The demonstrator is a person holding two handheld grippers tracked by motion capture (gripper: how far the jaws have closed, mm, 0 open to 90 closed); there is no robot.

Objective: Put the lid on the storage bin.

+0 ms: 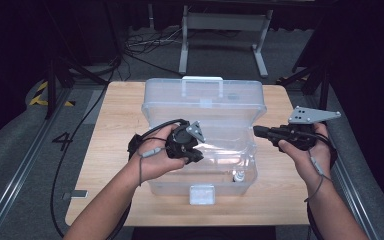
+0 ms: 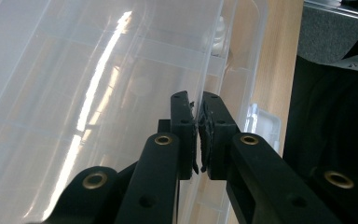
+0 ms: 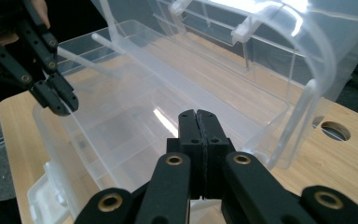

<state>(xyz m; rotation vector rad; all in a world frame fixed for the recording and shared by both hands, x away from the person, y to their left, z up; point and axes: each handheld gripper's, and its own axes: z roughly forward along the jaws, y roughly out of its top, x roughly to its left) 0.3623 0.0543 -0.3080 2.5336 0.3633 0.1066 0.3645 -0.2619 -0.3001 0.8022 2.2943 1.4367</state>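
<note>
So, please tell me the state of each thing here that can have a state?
Clear plastic box: open, lid raised upright at the far side.
Front latch: unfastened, lying flat on the table.
Left gripper: shut on the box's near wall.
Right gripper: shut, holding nothing, above the box's right end.

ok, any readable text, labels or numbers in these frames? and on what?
"4": dark numeral on the grey floor, left of the table.
Yellow and black hazard stripes on the floor farther back: a marking, no words.
Clear box, its lid and latches: no print or label that I can make out.
Tongs, cables, grey plate: no legible marks.
</note>
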